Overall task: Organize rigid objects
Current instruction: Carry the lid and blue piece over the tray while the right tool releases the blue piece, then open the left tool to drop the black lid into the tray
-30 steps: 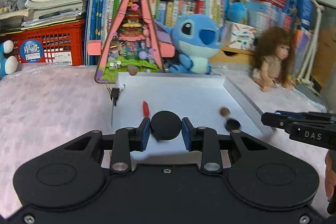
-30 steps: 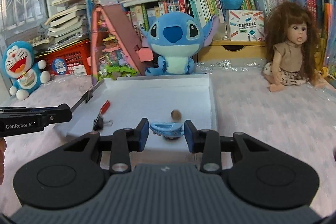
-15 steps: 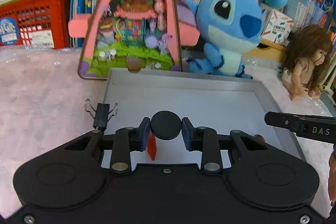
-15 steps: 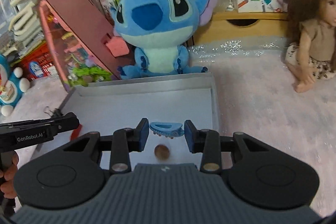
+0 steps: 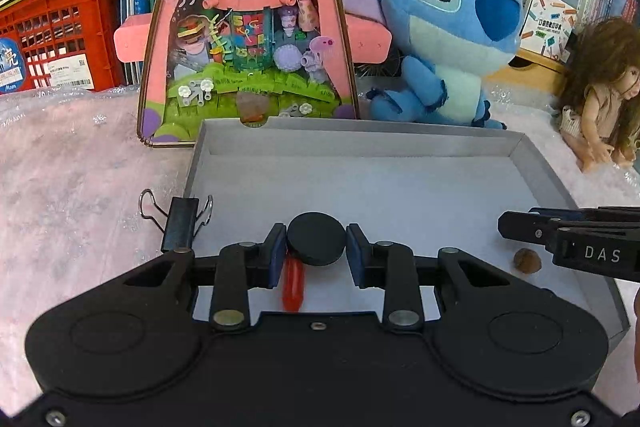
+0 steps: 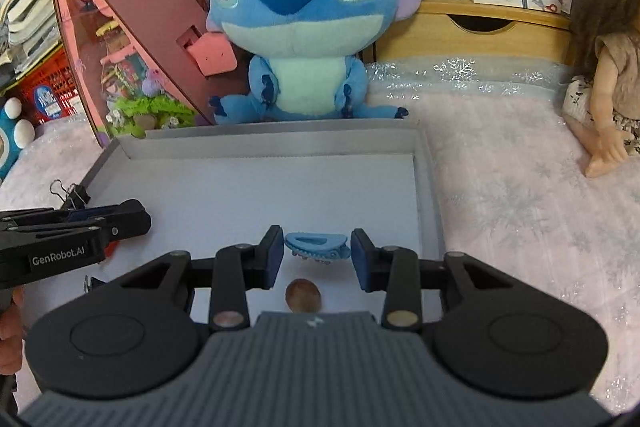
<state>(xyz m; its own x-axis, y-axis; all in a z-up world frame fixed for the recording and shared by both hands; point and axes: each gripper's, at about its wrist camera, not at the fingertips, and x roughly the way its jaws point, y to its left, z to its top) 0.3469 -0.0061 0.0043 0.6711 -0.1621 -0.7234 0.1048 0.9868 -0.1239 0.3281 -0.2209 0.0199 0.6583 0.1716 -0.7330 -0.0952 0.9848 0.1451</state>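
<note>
Both tongs advanced over grey cardboard tray [image 5: 536, 163] w/ us: left tongs [image 5: 316, 253] clamp a flat black disc [image 5: 317, 243], right tongs [image 6: 317, 254] clamp a ridged blue hair clip [image 6: 316, 247], above smooth tray floor.

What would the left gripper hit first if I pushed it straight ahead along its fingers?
Most likely the tray's bare white floor. The left gripper, holding a black disc, points downward into the tray. The red piece lies nearer, under the fingers, though depth is hard to judge.

One grey tray [image 5: 360, 135], one black disc [image 5: 317, 243], one blue hair claw [image 6: 316, 246], one binder clip [image 5: 180, 223], one red capsule [image 5: 293, 287], one brown nut [image 5: 526, 259].
</note>
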